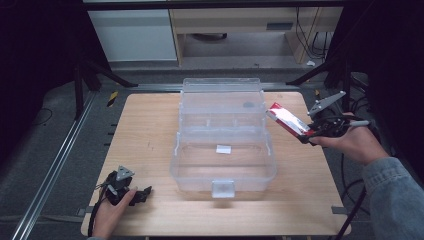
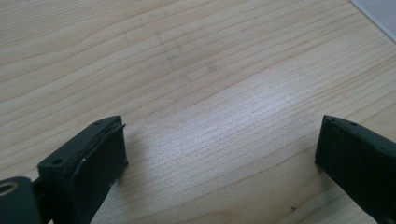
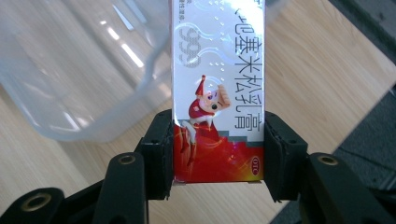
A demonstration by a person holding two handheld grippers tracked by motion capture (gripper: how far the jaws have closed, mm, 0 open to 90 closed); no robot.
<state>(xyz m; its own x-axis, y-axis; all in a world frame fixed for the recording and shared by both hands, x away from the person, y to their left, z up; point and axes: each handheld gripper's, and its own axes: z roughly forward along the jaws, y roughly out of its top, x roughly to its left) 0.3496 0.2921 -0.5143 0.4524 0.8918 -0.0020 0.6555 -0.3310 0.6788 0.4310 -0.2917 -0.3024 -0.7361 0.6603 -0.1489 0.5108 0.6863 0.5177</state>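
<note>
My right gripper (image 1: 306, 134) is held in the air at the right of a clear plastic box (image 1: 222, 142) and is shut on a red and white carton (image 1: 287, 120). In the right gripper view the carton (image 3: 218, 88) stands between the two black pads (image 3: 161, 151), with printed characters and a cartoon figure on it, and the clear box (image 3: 79, 74) lies behind it at the left. My left gripper (image 1: 145, 194) rests low at the table's front left. Its jaws stand wide apart over bare wood (image 2: 210, 93) with nothing between them.
The clear box stands in the middle of the wooden table (image 1: 150, 130) with its lid (image 1: 222, 95) tipped back. A small white label (image 1: 223, 148) lies inside it. Dark floor and frame rails surround the table.
</note>
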